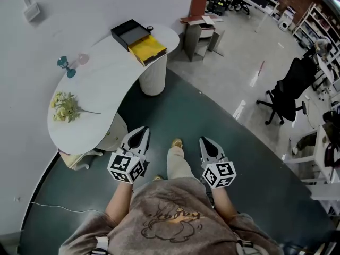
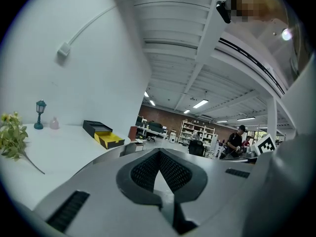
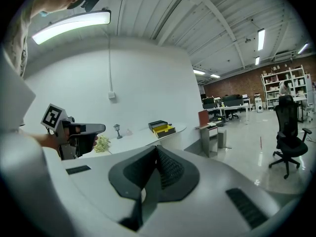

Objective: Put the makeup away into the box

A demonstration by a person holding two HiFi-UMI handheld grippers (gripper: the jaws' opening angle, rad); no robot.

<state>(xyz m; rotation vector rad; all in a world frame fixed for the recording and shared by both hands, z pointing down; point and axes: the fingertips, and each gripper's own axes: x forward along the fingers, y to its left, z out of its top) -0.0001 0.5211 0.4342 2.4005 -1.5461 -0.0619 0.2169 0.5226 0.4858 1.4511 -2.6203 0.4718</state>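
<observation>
A person stands short of a curved white table (image 1: 106, 84). The left gripper (image 1: 141, 132) and right gripper (image 1: 206, 141) are off the table's near edge, both clenched and empty. An open black-and-yellow box (image 1: 139, 40) sits at the table's far end, and a pink bottle (image 1: 83, 59) stands mid-table.

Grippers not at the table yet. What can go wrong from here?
1. The pink bottle stands right beside the teal lamp; a wide grab may tip the lamp.
2. The box sits near the table edge; a push while loading could shove it off.
3. Both the left gripper and right gripper are shut and empty; reaching in shut would likely knock the bottle rather than grip it.
</observation>
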